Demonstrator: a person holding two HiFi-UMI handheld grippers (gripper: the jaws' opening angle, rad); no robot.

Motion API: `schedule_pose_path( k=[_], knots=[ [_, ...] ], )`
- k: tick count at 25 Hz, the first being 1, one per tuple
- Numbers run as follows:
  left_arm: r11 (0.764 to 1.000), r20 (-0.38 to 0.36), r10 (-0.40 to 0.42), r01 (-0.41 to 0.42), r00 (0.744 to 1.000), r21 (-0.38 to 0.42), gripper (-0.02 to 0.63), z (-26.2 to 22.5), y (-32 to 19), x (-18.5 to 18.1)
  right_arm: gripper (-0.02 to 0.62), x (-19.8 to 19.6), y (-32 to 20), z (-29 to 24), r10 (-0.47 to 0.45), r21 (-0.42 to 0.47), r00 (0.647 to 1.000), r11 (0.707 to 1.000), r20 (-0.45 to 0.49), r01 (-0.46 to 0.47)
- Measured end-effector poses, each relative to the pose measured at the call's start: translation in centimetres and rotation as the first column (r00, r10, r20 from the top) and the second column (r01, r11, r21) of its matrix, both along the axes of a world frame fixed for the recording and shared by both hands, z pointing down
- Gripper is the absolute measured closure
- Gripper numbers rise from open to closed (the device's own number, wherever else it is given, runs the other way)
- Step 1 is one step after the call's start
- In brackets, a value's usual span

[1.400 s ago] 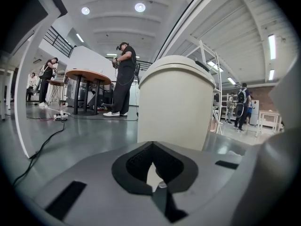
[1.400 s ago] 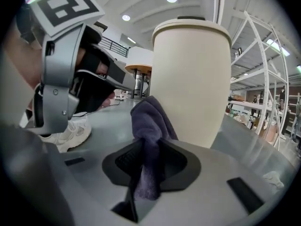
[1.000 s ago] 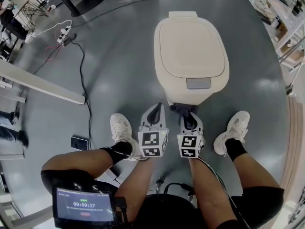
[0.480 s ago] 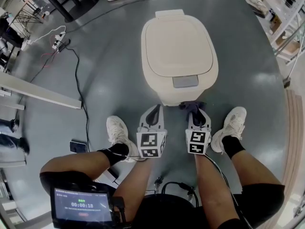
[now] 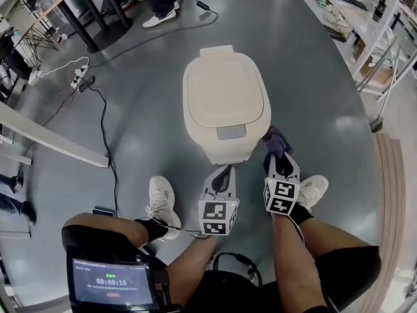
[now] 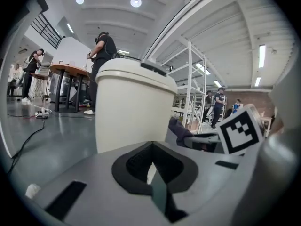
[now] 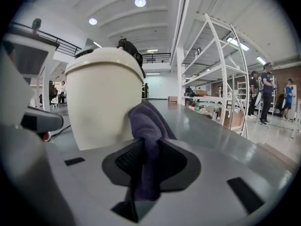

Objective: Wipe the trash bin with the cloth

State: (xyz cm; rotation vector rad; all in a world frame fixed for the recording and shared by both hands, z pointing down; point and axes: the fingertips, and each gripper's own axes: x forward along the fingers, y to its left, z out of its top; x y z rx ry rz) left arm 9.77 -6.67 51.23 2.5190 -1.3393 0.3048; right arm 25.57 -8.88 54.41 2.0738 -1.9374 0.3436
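The cream trash bin (image 5: 225, 103) stands on the grey floor (image 5: 143, 122), lid shut. The right tongs (image 5: 278, 156) pinch a dark cloth (image 5: 276, 141) just beside its front corner. It is soft and floppy, so it looks best held bunched, as here. The left tongs (image 5: 222, 173) are pressed together, empty. The bin looks light, and firm wiping may slide it.

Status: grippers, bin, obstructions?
Right gripper shut on cloth, at trash bin's right side, contact unclear. Left gripper shut, empty, at bin's front. Nothing between cloth and bin.
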Motion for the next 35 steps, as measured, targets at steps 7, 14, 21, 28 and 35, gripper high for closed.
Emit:
schedule_pose_path(
  k=[7,14,21,28,35],
  knots=[
    [0.997,-0.019,0.064,-0.063,0.998,0.052,0.606,-2.8,-2.0,7.4,0.506,2.2,-4.5,-3.2,-0.188,0.024,0.932,0.981,0.309,0.190],
    [0.996,0.059,0.065,-0.068,0.996,0.055,0.606,-3.0,-3.3,12.0,0.507,0.0,-7.9,-6.6,-0.399,0.068,0.728,0.896,0.558,0.439],
    [0.996,0.101,0.068,-0.072,0.993,0.042,0.606,-1.1,-3.7,14.4,0.506,-0.4,-9.1,-7.8,-0.509,0.124,0.495,0.775,0.704,0.620],
    [0.999,0.139,0.041,-0.043,0.989,0.007,0.606,0.6,-3.7,13.9,0.506,-1.1,-9.5,-7.3,-0.520,0.172,0.360,0.721,0.775,0.671],
    [0.998,0.234,0.063,-0.067,0.970,0.008,0.606,2.5,-2.7,12.2,0.506,-2.6,-10.5,-4.5,-0.482,0.201,0.296,0.739,0.825,0.643]
  ],
)
